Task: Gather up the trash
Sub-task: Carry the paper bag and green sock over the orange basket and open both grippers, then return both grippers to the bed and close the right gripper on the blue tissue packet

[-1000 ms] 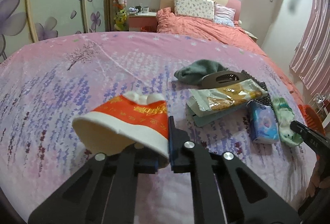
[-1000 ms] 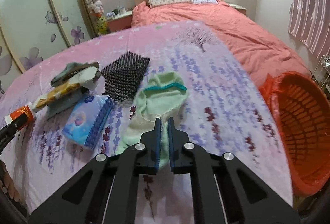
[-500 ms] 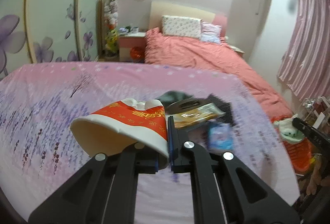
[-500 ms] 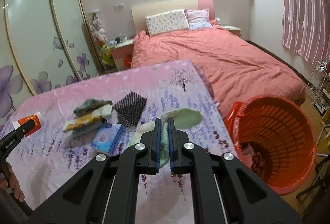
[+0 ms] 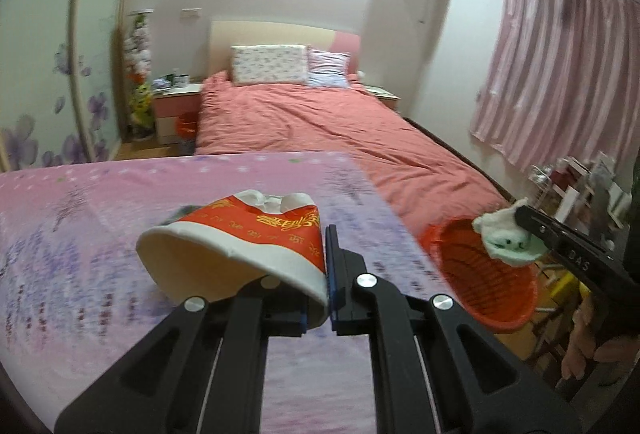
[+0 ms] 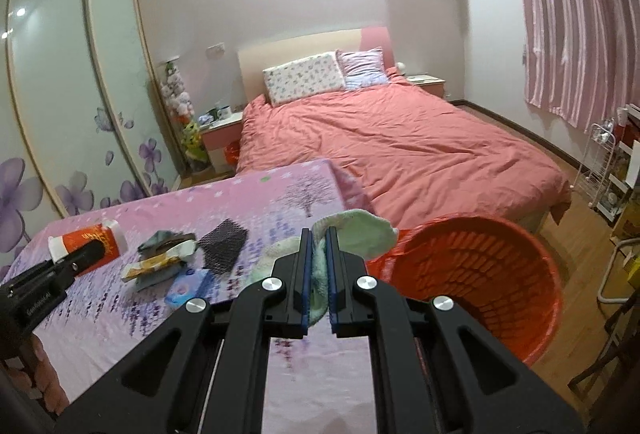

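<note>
Left gripper [image 5: 327, 276], lower centre: closed on rim wall of crushed paper cup [image 5: 240, 246]; light, thin-walled, creases easily, best held at rim. Right gripper [image 6: 316, 274]: clamped on soft, limp green sock [image 6: 352, 234], centre frame, beside red basket [image 6: 480, 266] lower right.

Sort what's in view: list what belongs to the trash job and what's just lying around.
In the job:
paper cup, held by the left tongs
green sock, held by the right tongs
orange basket
snack wrapper

Lying about:
black mat
tissue pack
pillows
</note>
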